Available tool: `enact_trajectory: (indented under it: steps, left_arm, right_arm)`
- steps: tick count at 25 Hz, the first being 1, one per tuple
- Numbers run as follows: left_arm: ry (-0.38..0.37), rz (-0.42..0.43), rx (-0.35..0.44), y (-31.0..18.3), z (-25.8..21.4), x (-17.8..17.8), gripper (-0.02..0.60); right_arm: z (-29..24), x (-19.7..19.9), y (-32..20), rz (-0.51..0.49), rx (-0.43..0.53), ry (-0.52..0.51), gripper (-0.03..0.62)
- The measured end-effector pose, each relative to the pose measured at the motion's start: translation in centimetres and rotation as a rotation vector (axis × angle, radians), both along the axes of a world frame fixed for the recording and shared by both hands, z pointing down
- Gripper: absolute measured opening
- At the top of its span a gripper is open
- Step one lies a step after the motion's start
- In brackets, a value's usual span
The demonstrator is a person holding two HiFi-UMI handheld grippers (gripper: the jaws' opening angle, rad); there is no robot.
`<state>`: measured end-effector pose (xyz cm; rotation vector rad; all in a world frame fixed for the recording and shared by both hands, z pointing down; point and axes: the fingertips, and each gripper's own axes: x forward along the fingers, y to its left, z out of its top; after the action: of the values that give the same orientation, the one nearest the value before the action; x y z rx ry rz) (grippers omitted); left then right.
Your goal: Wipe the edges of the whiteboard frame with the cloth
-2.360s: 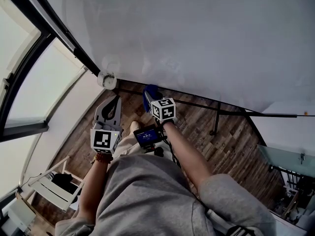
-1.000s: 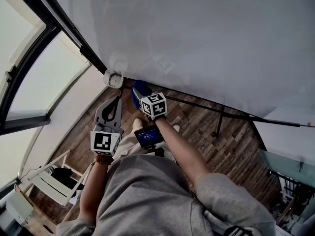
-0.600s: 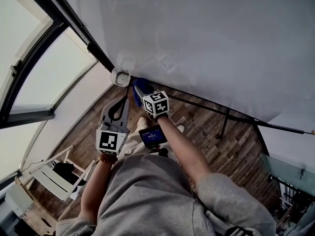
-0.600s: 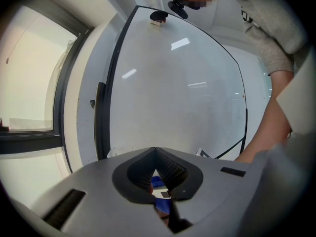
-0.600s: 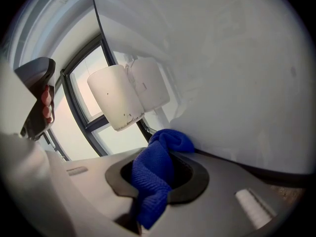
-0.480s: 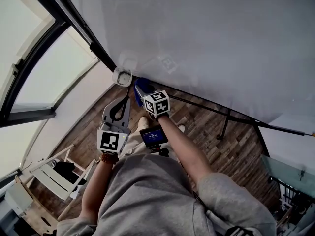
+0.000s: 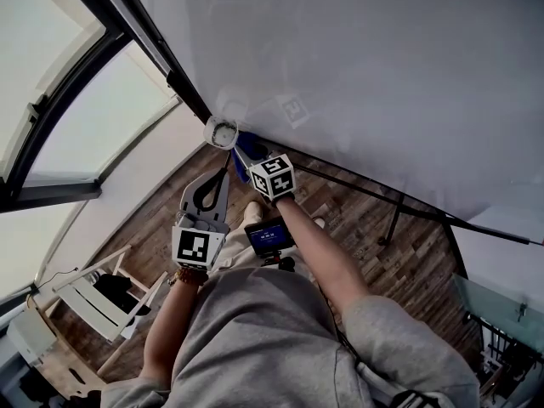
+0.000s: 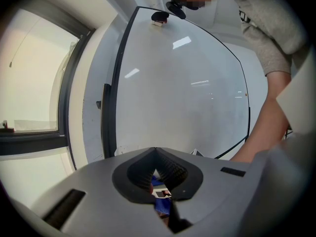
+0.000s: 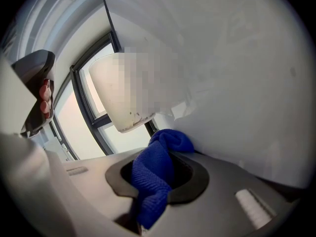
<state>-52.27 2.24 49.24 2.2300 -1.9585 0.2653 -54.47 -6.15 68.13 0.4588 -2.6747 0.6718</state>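
Two grippers are in view, but only one does the work. The right gripper is clamped on the blue cloth, whose bunched end sits against the whiteboard frame at its lower corner, just beside a white round cap. The left gripper hangs at about 7 o'clock from the cloth, its jaws closed on nothing. In the head view the frame's long bottom edge runs from that corner toward 4 o'clock and its side edge toward 11 o'clock, so the coming stroke probably follows one of those lines, with the right gripper the nearer.
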Motion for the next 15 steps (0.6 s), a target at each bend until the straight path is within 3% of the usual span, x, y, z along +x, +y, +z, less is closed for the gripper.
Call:
enact_trajectory:
  steps: [6, 12, 15]
  left_arm:
    - [0.021, -0.004, -0.033, 0.2, -0.2, 0.3, 0.008]
    - [0.001, -0.004, 0.000, 0.3, 0.1, 0.3, 0.008]
    - [0.007, 0.002, -0.006, 0.3, 0.2, 0.7, 0.008]
  right_arm:
    - [0.0, -0.4, 0.1, -0.016, 0.009, -0.006, 0.094]
    - [0.2, -0.7, 0.2, -0.023, 0.005, 0.029, 0.095]
    - [1.2, -0.9, 2.7, -0.176, -0.045, 0.076, 0.101]
